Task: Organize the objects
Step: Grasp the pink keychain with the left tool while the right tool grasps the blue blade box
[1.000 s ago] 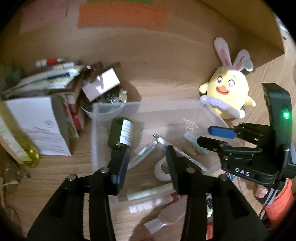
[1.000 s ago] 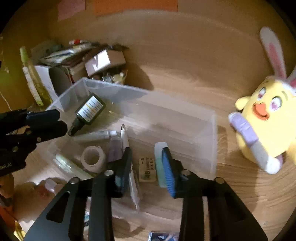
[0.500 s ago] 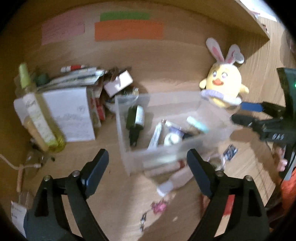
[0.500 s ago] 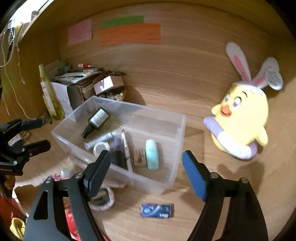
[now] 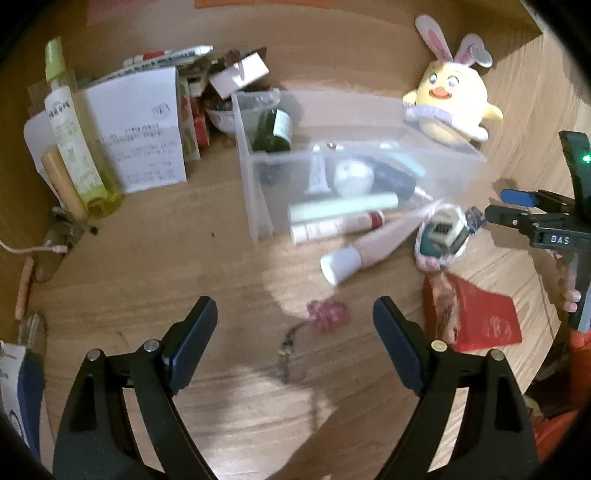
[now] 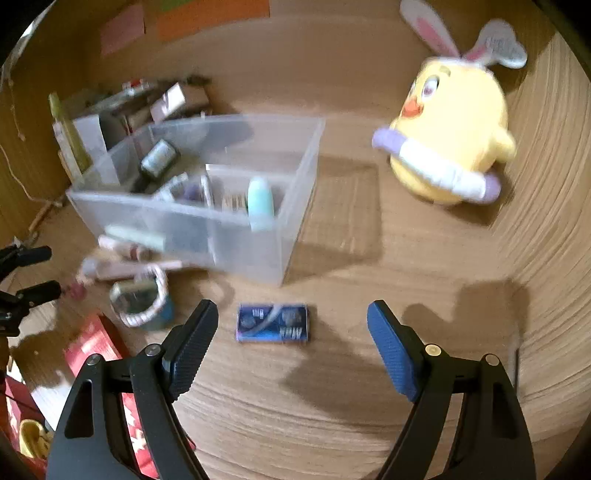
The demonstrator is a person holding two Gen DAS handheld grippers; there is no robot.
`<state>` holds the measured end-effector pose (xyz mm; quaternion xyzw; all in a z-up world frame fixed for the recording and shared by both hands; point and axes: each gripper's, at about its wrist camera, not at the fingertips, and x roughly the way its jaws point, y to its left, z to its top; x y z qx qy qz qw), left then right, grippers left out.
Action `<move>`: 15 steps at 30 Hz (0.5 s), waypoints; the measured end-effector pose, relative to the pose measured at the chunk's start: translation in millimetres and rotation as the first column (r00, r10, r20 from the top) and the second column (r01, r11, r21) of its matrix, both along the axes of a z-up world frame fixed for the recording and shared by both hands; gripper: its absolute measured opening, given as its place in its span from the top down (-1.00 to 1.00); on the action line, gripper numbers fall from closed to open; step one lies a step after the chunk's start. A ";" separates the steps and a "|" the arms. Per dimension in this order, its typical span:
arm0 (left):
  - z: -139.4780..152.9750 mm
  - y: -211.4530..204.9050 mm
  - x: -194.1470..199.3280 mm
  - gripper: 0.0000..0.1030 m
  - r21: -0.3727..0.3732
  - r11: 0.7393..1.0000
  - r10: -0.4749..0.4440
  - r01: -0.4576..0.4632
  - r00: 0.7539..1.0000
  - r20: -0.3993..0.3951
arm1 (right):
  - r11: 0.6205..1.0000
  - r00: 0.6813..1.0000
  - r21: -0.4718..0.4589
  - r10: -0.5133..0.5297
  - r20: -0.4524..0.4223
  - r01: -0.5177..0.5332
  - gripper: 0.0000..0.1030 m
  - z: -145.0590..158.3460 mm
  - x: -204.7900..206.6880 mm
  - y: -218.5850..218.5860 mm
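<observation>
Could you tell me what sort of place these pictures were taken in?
Probably a home desk or shelf nook with wood-grain surfaces. A clear plastic bin holds toiletries and small tubes, a yellow plush chick stands by the wall, and paper boxes and a spray bottle are stacked in the corner.

Wooden desk surface (image 5: 155,266) as landmark. Yellow plush chick with rabbit ears (image 5: 448,101) sits at its far right, against the back panel. Orange paper note (image 6: 214,14) and pink note (image 6: 122,27) are stuck on that panel, apparently blank through blur.
</observation>
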<state>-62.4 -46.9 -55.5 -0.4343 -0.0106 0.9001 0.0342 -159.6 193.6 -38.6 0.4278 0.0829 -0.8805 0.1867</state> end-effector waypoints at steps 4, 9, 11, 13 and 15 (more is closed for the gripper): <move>-5.6 2.8 0.1 -0.58 0.011 1.000 -0.007 0.007 1.000 0.019 | 1.000 1.000 0.021 0.009 0.030 -0.009 -0.57 -13.6 -0.6 -4.1; -10.0 6.3 -5.7 -0.28 0.020 1.000 -0.017 0.017 0.999 0.042 | 0.998 0.998 0.051 0.031 0.045 -0.033 -0.56 -22.7 -2.8 -14.9; -12.5 7.7 -7.1 -0.11 0.022 0.999 -0.024 0.023 0.998 0.051 | 0.998 0.998 0.053 0.043 0.049 -0.046 -0.54 -23.3 -3.9 -18.9; -13.3 9.7 -7.6 0.00 0.015 0.999 -0.032 0.032 0.998 0.046 | 0.997 0.998 0.053 0.047 0.047 -0.050 -0.48 -23.6 -3.6 -20.4; -12.9 10.1 -7.8 0.20 0.018 0.999 -0.037 0.037 0.999 0.040 | 0.997 0.998 0.050 0.056 0.038 -0.058 -0.28 -22.4 -3.6 -21.5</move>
